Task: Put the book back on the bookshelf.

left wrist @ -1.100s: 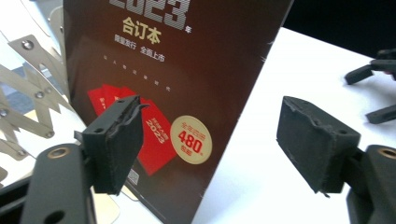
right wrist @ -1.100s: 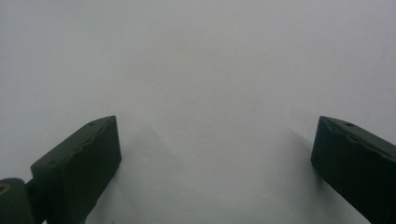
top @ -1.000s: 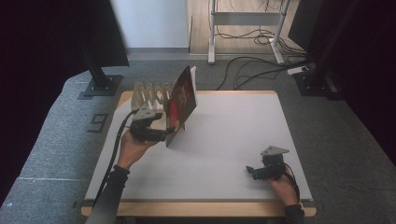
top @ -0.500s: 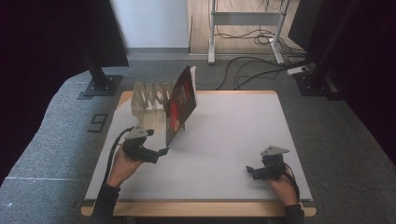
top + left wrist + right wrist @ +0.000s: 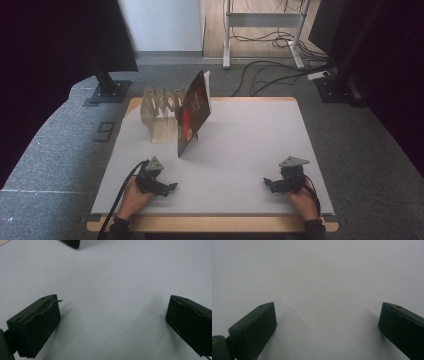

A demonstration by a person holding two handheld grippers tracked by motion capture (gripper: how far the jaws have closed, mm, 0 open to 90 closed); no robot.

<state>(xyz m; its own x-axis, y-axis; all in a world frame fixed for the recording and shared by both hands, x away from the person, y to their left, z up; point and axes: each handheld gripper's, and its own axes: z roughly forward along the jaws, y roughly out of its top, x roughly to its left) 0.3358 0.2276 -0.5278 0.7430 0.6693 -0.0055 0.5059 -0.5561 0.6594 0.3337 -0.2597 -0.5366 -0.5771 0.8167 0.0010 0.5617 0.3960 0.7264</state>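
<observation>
Leaning against the wooden rack (image 5: 159, 112), the book (image 5: 192, 114) stood tilted (likely to slide); left gripper (image 5: 159, 184) and right gripper (image 5: 280, 184) were released, empty

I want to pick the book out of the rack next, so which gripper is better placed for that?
Probably left. The left gripper lies nearer the book leaning in the wooden rack, jaws open. The right gripper rests across the table.
</observation>
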